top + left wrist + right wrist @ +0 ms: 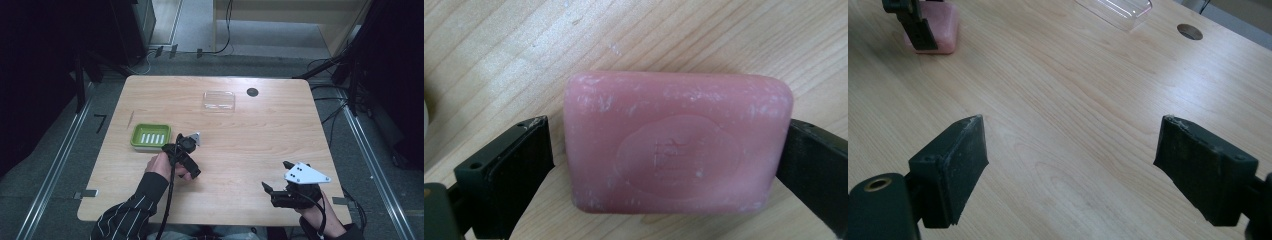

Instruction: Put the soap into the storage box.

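One jaw of your left gripper point(664, 165) touches the pink soap point(676, 142), the other stands just off it, so nothing's clamped; lift now beside the green dish point(150, 136) and it slips. Right gripper point(1073, 165) gapes empty, near right

The light wooden surface point(260, 135) stands on a grey floor point(60, 165) with metal rails point(50, 172) along both sides. Black cables point(327, 65) lie on the floor beyond its far edge, beside a pale wooden cabinet point(290, 20). The room's side edges are dark.
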{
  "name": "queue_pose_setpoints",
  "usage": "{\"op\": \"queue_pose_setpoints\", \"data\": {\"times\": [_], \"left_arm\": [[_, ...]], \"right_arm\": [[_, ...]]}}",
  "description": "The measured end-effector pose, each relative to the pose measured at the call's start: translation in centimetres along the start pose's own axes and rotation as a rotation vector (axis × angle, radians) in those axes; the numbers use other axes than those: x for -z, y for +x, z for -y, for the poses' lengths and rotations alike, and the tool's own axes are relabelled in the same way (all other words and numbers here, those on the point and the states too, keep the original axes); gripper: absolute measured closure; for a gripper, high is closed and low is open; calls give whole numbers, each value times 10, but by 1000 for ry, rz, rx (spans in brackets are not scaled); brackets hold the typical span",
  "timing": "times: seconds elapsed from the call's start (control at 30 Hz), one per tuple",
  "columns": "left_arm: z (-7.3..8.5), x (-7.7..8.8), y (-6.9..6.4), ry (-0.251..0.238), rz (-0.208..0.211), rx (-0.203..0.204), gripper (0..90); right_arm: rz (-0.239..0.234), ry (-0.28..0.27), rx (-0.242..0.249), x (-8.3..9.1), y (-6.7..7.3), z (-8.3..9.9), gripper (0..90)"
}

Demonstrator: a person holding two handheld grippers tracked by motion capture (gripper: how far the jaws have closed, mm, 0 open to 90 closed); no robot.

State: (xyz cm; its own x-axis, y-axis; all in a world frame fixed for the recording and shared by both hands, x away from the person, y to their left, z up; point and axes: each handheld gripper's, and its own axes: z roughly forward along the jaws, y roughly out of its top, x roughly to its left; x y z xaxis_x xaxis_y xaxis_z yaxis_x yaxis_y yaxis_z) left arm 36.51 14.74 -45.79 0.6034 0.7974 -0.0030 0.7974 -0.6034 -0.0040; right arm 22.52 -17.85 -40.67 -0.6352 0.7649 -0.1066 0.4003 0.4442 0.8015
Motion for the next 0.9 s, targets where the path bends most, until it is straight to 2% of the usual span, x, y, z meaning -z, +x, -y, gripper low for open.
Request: {"op": "queue_pose_setpoints", "data": {"times": [0.43,0.53,0.73,0.8,0.9], "left_arm": [[-1,-4,-1,11,7,-10,0],[-1,-4,-1,16,8,-9,36],[-2,-5,-2,14,-3,-10,43],[-1,-4,-2,8,7,-9,48],[0,-3,-2,-1,-2,-5,82]], "right_arm": [[0,-3,3,0,0,0,138],[-1,0,1,0,0,0,138],[0,0,1,0,0,0,138],[0,0,1,0,0,0,138],[0,0,2,0,0,0,138]]}}
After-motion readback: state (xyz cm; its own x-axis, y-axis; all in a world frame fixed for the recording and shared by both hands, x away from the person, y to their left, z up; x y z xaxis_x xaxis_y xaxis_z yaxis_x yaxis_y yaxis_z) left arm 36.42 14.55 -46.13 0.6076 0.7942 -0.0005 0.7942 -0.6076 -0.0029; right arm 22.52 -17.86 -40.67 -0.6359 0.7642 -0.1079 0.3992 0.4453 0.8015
